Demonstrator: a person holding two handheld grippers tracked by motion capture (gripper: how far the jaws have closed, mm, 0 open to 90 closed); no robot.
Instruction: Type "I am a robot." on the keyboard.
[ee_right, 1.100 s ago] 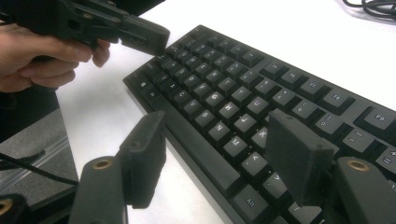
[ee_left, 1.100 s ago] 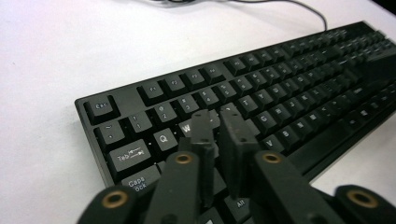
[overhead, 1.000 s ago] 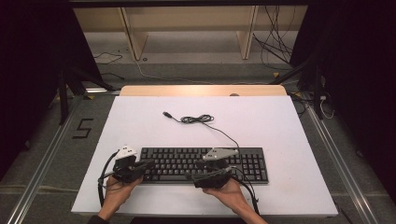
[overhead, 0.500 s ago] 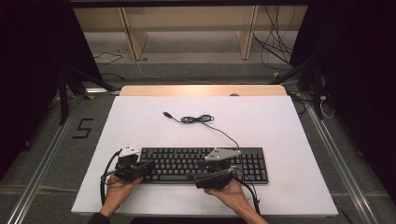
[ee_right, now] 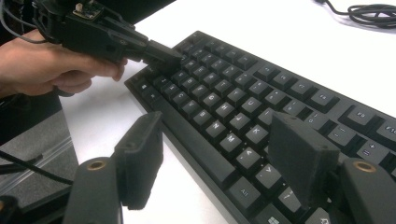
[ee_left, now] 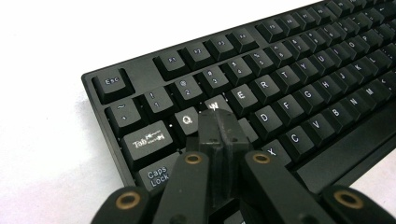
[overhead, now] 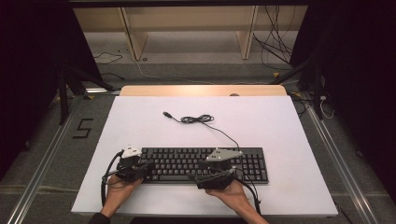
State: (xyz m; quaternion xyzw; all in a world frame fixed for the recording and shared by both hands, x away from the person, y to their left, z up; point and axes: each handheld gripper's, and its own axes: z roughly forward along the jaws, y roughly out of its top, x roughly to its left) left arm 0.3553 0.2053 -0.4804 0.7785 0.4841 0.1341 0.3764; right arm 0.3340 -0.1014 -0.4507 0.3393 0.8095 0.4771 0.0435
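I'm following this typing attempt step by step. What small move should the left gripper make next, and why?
Probably lift slightly off the keys: the left gripper, jaws shut, has its tip down on the keyboard just below W, while the right gripper hangs open.

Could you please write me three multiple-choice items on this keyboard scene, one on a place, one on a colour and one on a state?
1. Where does the coiled cable lie?
A. on the table beyond the keyboard
B. on top of the keys
C. on the floor

2. What colour is the keyboard?
A. white
B. black
C. red

3. How do the jaws of the two grippers stand?
A. both shut
B. left open, right shut
C. left shut, right open

Answers: 1 A, since the high view shows the cable on the white table past the keyboard's far edge. 2 B, as its case and keys are black with pale letters. 3 C, since the left gripper has its jaws pressed together over the keys near Q and W, while the right gripper has a wide gap between its jaws.
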